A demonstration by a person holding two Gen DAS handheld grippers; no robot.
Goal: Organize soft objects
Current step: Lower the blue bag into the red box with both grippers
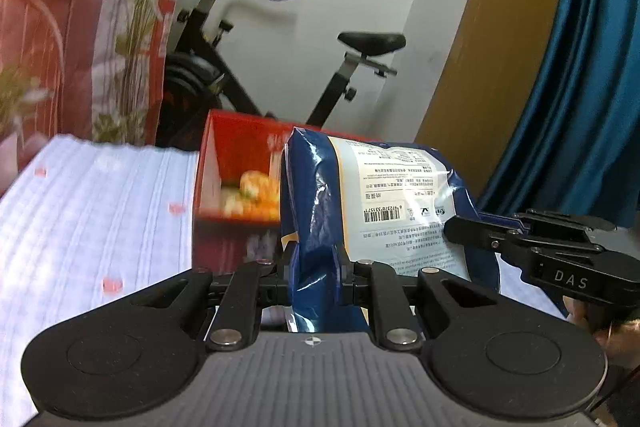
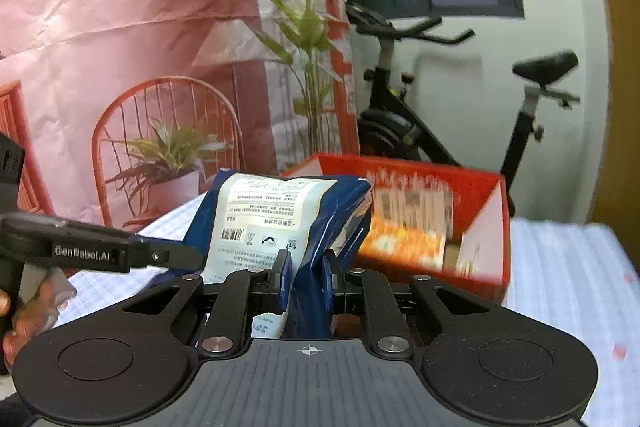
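Snack packets (image 1: 250, 193) are seen, blurred, inside a red box (image 1: 224, 147) just beyond both claws. A blue bag (image 1: 384, 195) is clamped between the left gripper (image 1: 314, 267) and right gripper (image 2: 306, 267), held above the cloth-covered table (image 1: 92, 211).

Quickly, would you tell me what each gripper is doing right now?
Left gripper: shut on the blue snack bag.
Right gripper: shut on the same bag.

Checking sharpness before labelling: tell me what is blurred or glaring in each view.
Left wrist view: open red cardboard box smeared, glossy blue-and-white snack bag sharp with window glare. Right wrist view: the box blurred, bag print readable.
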